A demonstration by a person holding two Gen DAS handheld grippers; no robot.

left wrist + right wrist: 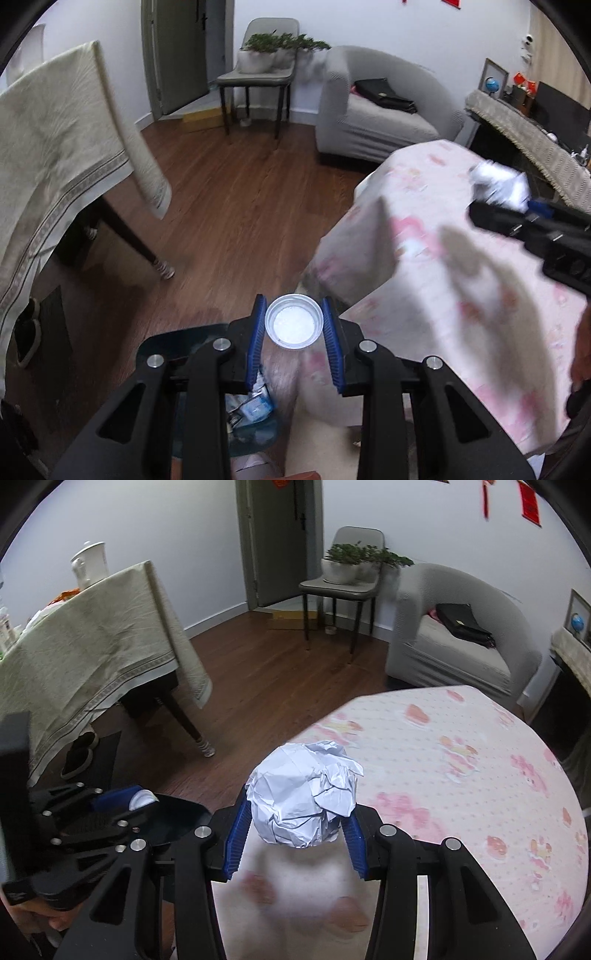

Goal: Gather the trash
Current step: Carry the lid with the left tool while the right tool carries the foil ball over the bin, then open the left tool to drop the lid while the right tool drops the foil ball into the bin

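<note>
My left gripper (294, 308) is shut on a clear plastic bottle (294, 325), whose round end faces away from the camera. It hangs over a dark bin (173, 343) that holds wrappers, beside the table with the pink flowered cloth (461, 295). My right gripper (299, 806) is shut on a crumpled ball of white paper (306, 794), above that cloth (461, 760) near its left edge. The right wrist view shows the left gripper (110, 805) at lower left, over the bin (177, 819). In the left wrist view the right gripper (495, 206) carries the paper (498, 181) at the right.
A table with a beige cloth (85, 653) stands at the left, with shoes (79, 757) under it. Further back are a chair with potted plants (343, 576) and a grey armchair (461, 638) with a black bag. Wooden floor (240, 206) lies between them.
</note>
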